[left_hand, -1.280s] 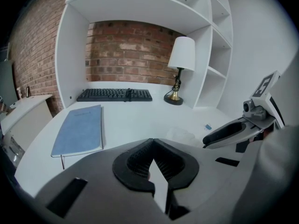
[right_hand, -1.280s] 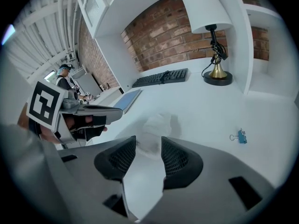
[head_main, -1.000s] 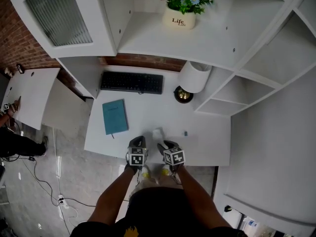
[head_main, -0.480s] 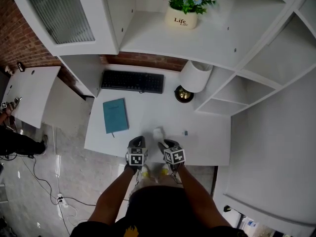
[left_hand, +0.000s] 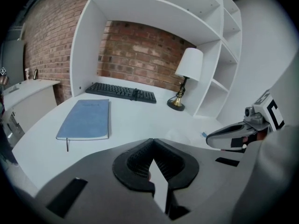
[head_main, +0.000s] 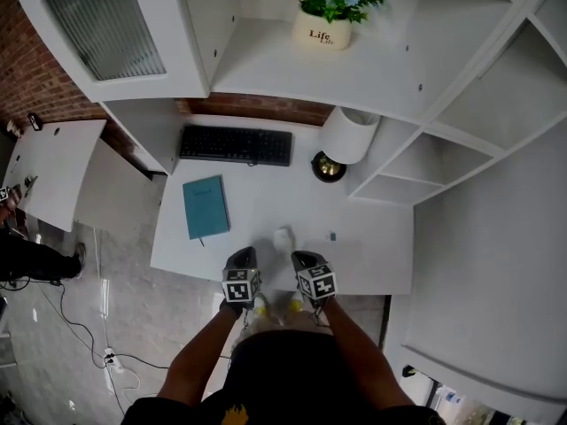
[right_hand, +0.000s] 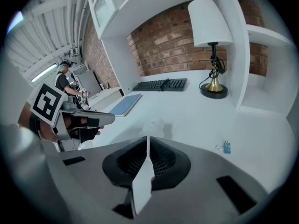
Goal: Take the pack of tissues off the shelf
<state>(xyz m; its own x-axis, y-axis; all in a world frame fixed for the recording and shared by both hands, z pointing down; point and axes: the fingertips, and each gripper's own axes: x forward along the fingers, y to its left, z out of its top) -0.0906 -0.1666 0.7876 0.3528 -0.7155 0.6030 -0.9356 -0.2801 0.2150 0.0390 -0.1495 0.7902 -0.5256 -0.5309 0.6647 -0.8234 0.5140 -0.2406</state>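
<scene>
A small white pack of tissues [head_main: 283, 237] lies near the front edge of the white desk [head_main: 372, 248], off the shelf. The left gripper [head_main: 243, 256] is clenched and empty. The right gripper [head_main: 304, 258] is closing on nothing. The pack is probably light and squashy, best pinched gently across its narrow sides.

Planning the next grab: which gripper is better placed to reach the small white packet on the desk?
Right. The right gripper, empty jaws closing, has the white packet almost straight ahead; the left gripper sits farther to its side.
</scene>
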